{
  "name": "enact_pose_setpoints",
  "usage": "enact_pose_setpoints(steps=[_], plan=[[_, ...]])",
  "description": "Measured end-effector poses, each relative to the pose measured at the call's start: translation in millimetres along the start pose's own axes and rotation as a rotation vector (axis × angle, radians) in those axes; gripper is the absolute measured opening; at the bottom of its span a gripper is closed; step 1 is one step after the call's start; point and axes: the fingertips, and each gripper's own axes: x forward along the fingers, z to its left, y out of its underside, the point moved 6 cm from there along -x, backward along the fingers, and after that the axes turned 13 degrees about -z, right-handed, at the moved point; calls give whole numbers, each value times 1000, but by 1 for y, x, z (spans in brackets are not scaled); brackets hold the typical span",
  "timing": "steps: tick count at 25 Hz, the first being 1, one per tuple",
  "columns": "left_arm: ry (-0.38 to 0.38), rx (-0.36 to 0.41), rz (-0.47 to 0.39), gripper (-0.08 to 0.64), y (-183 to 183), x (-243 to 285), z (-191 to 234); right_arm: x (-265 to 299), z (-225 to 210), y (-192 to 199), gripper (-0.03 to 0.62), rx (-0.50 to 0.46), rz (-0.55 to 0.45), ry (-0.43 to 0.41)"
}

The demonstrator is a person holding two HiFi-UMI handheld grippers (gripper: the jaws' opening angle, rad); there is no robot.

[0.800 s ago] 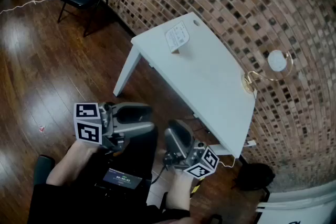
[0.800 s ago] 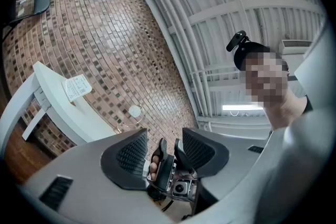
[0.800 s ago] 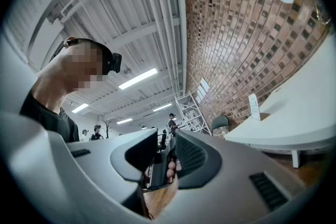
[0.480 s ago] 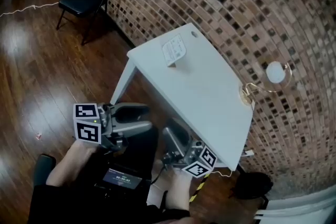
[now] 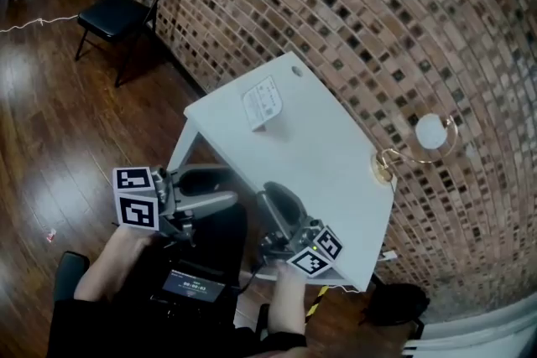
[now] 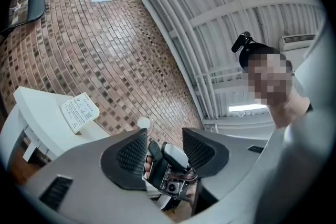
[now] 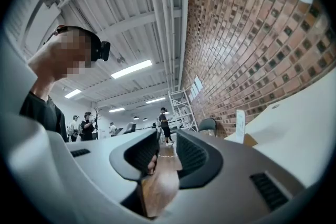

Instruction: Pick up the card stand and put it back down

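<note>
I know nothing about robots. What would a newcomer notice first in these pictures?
A white table stands against a brick wall, with a small card stand toward its left end and a globe lamp at its right corner. Low in the head view, the left gripper and right gripper, each carrying a marker cube, are held by the table's near edge, jaws apart and empty.

Even, bright indoor light from ceiling strip lights (image 7: 131,68); soft sheen on wood floor (image 5: 50,121), white table (image 5: 327,172) nearly washed out. Strong fisheye bending and dark corners in both gripper views. Close to lens, left gripper (image 6: 165,147) and right gripper (image 7: 167,155) soft, perhaps out of focus.
</note>
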Motion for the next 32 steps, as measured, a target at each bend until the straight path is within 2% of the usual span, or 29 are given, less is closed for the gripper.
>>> enact_pose_setpoints(steps=[5,7,12,15,18,24,28,32], plan=[[-8,-13,-9,197,-5,2,14,14,-58,-6,214,-49,78,157],[-13,-22,-17,196,-4,-1,19,21,-76,-8,222,-61,105,196],[-16,-35,-35,196,-4,-8,20,32,-67,-6,222,-47,113,174],[-6,-40,-38,196,-4,-8,16,31,-70,-5,222,-71,129,211],[0,-50,-40,196,-2,-9,18,32,-96,-4,222,-116,168,287],[-8,-60,-64,196,-2,-7,35,61,-169,9,224,-109,274,404],[-15,-68,-61,196,-3,-3,46,91,-203,22,224,-97,335,439],[-15,-67,-57,196,-4,-1,49,115,-221,31,222,-86,340,432]])
